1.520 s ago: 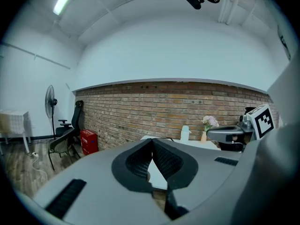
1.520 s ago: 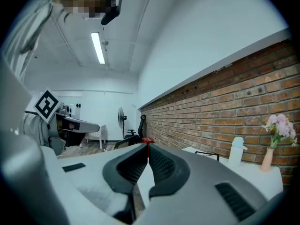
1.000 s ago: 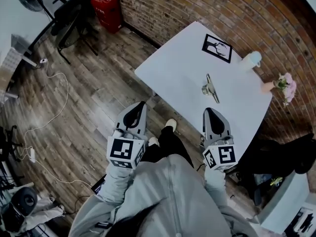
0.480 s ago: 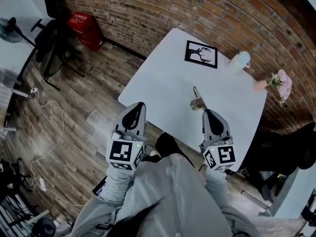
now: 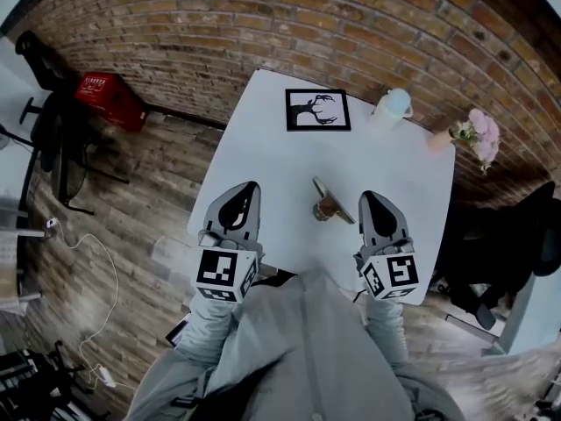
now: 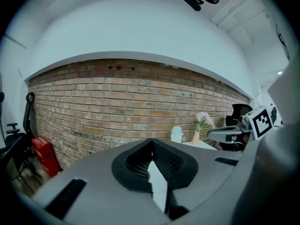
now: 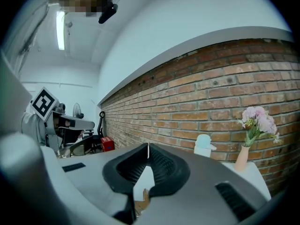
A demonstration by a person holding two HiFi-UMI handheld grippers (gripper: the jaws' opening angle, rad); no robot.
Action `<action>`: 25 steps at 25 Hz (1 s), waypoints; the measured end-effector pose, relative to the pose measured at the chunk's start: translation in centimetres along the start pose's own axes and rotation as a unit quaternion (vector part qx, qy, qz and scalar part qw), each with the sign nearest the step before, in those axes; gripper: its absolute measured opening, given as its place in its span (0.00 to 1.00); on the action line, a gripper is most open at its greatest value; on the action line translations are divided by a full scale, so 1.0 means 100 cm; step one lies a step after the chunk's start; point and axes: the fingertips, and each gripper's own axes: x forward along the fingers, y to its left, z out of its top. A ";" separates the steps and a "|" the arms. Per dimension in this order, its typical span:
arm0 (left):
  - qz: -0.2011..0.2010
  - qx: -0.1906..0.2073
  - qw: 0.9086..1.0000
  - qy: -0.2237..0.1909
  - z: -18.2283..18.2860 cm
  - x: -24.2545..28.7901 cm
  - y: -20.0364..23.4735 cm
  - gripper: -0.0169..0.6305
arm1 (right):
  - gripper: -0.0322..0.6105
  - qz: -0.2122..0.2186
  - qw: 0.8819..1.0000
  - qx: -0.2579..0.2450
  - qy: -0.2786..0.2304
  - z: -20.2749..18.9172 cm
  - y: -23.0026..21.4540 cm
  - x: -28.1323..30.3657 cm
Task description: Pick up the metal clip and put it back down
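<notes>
Swung round since a second ago, so the white table (image 5: pixel 263 139) is dead ahead now, not off right. My left gripper (image 5: pixel 246 191) and right gripper (image 5: pixel 371 202) are both pinched together on nothing, ribbed black pads meeting. The metal clip (image 5: pixel 331 203) lies between them on the smooth tabletop, shiny with a long flat lever. Approach step, I reckon; next I'd open one and line up

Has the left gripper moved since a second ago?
Yes. Against the white table, the left gripper has come in from over the wood floor to over the table's near left edge.
</notes>
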 end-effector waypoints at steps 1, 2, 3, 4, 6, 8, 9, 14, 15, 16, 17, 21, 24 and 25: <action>-0.006 0.003 1.000 0.001 0.003 0.008 -0.001 0.07 | 0.09 -0.007 1.000 0.003 0.001 0.000 -0.006 0.001; -0.012 0.006 1.000 0.001 0.005 0.014 -0.002 0.07 | 0.09 -0.014 1.000 0.005 0.002 0.000 -0.011 0.001; -0.017 0.007 1.000 0.001 0.008 0.020 -0.004 0.07 | 0.09 -0.020 1.000 0.007 0.003 0.000 -0.016 0.002; -0.022 0.009 1.000 0.002 0.009 0.026 -0.005 0.07 | 0.09 -0.026 1.000 0.008 0.004 0.000 -0.020 0.003; -0.032 0.010 0.999 0.004 0.011 0.035 -0.008 0.07 | 0.09 -0.036 0.999 0.009 0.004 0.002 -0.027 0.004; -0.045 0.011 0.999 0.008 0.011 0.043 -0.011 0.07 | 0.09 -0.045 0.999 0.010 0.005 0.003 -0.032 0.004; -0.052 0.012 0.999 0.010 0.011 0.047 -0.013 0.07 | 0.09 -0.050 0.999 0.011 0.005 0.004 -0.034 0.004; -0.091 0.021 0.996 0.014 0.015 0.066 -0.018 0.07 | 0.09 -0.081 0.996 0.017 0.012 0.004 -0.038 0.001; -0.101 0.023 0.995 0.014 0.016 0.071 -0.018 0.07 | 0.09 -0.090 0.996 0.018 0.013 0.004 -0.039 0.001; -0.110 0.025 0.994 0.015 0.017 0.075 -0.019 0.07 | 0.09 -0.099 0.995 0.019 0.014 0.004 -0.040 0.001; -0.117 0.026 0.993 0.016 0.018 0.079 -0.019 0.07 | 0.09 -0.107 0.994 0.020 0.014 0.004 -0.040 0.000; -0.139 0.027 0.990 0.016 0.019 0.087 -0.020 0.07 | 0.09 -0.129 0.991 0.024 0.012 0.005 -0.041 -0.001; -0.154 0.029 0.987 0.019 0.017 0.091 -0.023 0.07 | 0.09 -0.141 0.990 0.020 0.010 0.008 -0.042 -0.002; -0.158 0.031 0.987 0.020 0.016 0.092 -0.024 0.07 | 0.09 -0.143 0.990 0.018 0.010 0.009 -0.042 -0.003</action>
